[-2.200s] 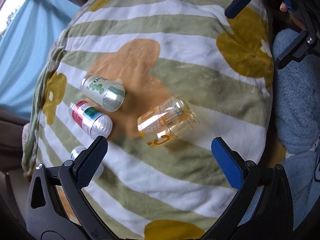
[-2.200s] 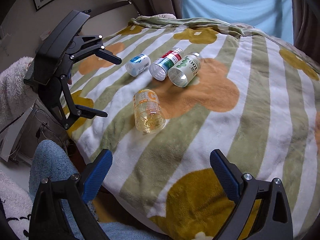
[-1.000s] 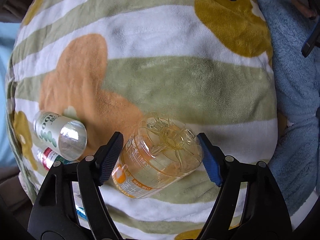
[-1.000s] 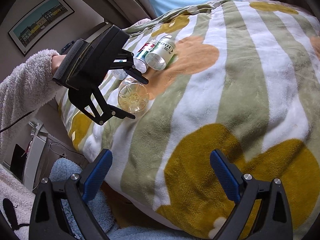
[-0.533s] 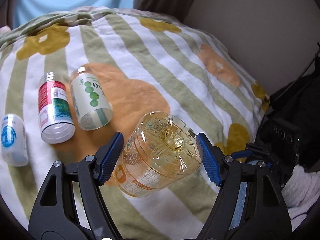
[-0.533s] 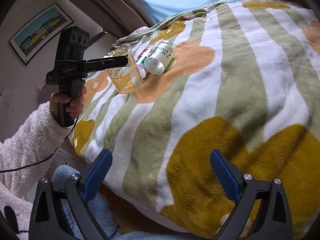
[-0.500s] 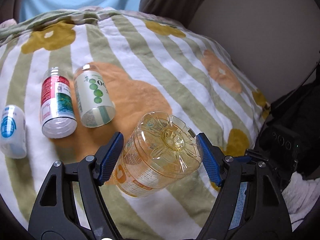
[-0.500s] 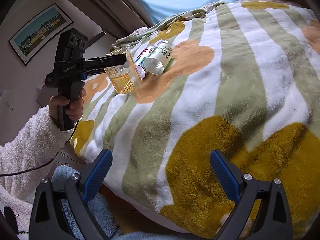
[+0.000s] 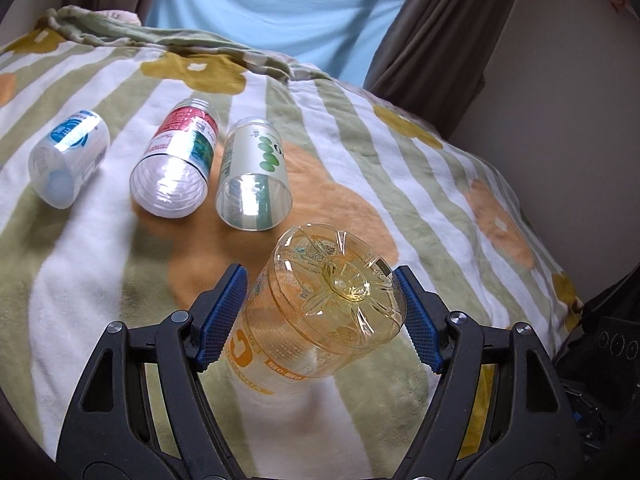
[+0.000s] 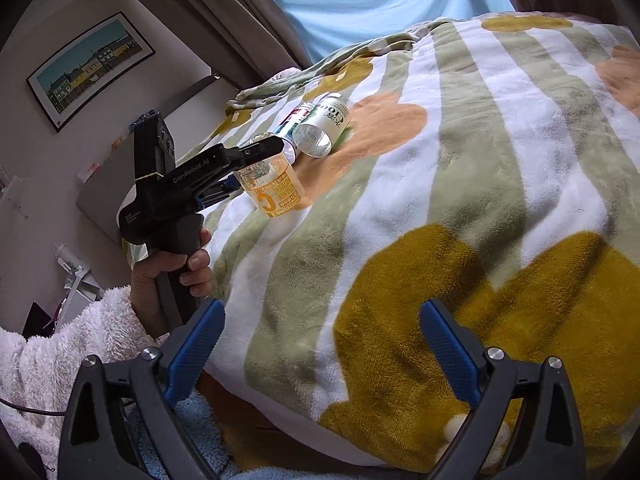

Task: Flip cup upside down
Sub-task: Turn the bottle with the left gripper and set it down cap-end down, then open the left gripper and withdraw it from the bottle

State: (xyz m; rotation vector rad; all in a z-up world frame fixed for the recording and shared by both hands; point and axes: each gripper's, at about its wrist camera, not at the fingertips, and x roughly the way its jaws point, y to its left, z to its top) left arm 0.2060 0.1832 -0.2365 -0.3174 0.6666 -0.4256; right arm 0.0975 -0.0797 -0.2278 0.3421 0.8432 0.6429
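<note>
A clear yellowish cup (image 9: pixel 332 304) with orange print sits between the blue pads of my left gripper (image 9: pixel 316 284), which is shut on it. The cup's moulded base faces up and its mouth points down at the striped blanket (image 9: pixel 400 168). In the right wrist view a hand holds the left gripper (image 10: pixel 256 152) level. There the cup (image 10: pixel 276 188) hangs slightly tilted, its rim at or just above the blanket; I cannot tell if they touch. My right gripper (image 10: pixel 320 344) is open and empty near the blanket's front edge.
Three other cups lie on their sides behind the held one: a blue-label cup (image 9: pixel 68 164), a red-label cup (image 9: pixel 176 168) and a green-dot cup (image 9: pixel 254 180). A fluffy sleeve (image 10: pixel 60 344) is at the left. Curtains (image 9: pixel 432 28) and a wall stand beyond the blanket.
The left gripper closed on the lying cup, lifted it and turned it base-up. Since half a second ago it has sunk closer to the blanket. The right gripper has barely moved.
</note>
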